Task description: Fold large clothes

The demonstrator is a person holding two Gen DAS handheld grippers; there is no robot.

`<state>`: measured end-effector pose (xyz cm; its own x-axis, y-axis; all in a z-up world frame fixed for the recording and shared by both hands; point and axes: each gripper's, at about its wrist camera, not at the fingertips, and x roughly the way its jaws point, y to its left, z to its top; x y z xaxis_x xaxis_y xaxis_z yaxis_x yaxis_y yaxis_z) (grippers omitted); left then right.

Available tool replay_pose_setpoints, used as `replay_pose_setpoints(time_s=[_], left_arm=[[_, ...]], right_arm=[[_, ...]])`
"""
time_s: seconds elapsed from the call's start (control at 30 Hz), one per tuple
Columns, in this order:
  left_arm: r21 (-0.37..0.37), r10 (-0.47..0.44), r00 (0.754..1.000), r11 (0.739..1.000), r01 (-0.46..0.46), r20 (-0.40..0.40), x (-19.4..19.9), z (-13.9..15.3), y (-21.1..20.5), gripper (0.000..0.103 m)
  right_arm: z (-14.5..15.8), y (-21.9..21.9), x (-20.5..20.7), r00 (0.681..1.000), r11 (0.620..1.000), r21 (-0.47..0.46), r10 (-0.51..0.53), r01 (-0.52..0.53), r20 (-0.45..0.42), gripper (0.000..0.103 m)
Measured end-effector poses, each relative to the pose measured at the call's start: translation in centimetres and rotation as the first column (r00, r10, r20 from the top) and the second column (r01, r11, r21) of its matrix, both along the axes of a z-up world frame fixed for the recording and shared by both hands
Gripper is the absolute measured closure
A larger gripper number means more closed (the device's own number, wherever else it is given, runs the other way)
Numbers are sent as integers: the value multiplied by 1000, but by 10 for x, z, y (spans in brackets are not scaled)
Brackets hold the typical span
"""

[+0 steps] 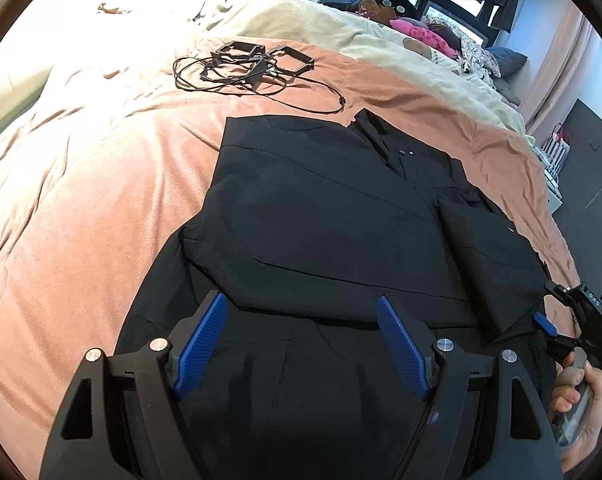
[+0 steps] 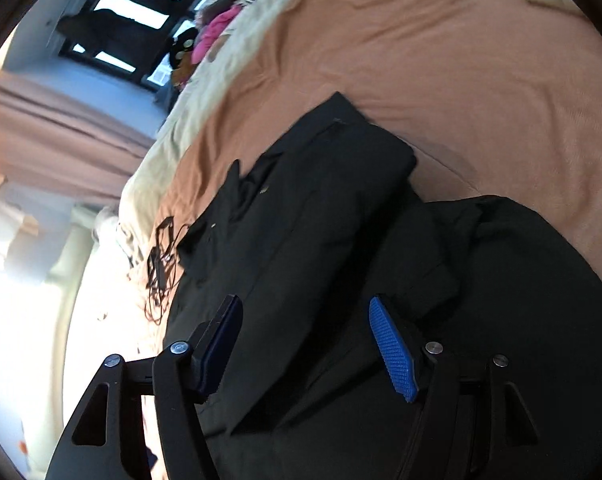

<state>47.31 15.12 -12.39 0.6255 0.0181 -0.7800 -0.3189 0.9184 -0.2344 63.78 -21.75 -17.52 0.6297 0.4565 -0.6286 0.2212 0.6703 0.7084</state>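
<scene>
Left wrist view: black shirt (image 1: 325, 216) lies on the pink bed (image 1: 81, 200), sides folded in. Your left tool (image 1: 301, 344) is released, nothing btwn pads; right tool (image 1: 557, 332) at the hem.

Right wrist view: right tool (image 2: 305, 344) released, empty. Pinch both hem corners evenly, w/ all layers.

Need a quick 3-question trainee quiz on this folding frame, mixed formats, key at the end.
1. True or false: the left gripper is clamped on the black garment.
2. What lies on the pink blanket beyond the garment? A) a tangle of black cables and frames B) a red towel C) a laptop
3. Fill in: both sleeves are folded ____ the garment's body.

Key: 1 false, its jaws stand apart with nothing pinched. 2 A, the cables. 3 over.
</scene>
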Motion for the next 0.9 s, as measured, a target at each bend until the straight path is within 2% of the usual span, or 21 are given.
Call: replay_pose_setpoints(time_s=[0.03,0.07,0.1,0.13,0.2,0.33,0.47,0.57,0.8,0.9], left_arm=[[1,-1,1000,1000,1,0,0,0,0,24],[3,-2,1000,1000,2,-1,1,-1,0,24],[4,-1,1000,1000,1,-2,1,-1,0,24],[4,-1,1000,1000,1,-3,1,-2,0,24],[0,2,1000,1000,-2,-2,2,-2,2,24],[-10,15,1000,1000,-15,1,1,-3,7,24],[-32,32,999,999,-32,3,-2,-3,15,24],[-52,56,998,997,-55,5,-6,-3,23,24],[-57,95,995,994,-94,10,-15,-1,40,24],[-66,120,993,991,-119,7,-18,-3,49,24]], right_arm=[[-5,-1,2,1000,1000,10,-14,14,-6,37],[-5,-2,6,1000,1000,13,-21,21,1,42],[-6,0,9,1000,1000,7,-26,26,16,53],[-7,4,12,999,1000,-4,-24,24,21,60],[-8,6,12,1000,1000,-10,-11,11,25,94],[9,23,11,996,998,-59,36,-31,86,97],[41,51,4,977,994,-83,91,-76,194,98],[55,80,-4,961,989,-87,140,-123,239,98],[62,163,-14,924,956,-130,287,-262,254,98],[59,194,-18,902,937,-112,350,-332,252,98]])
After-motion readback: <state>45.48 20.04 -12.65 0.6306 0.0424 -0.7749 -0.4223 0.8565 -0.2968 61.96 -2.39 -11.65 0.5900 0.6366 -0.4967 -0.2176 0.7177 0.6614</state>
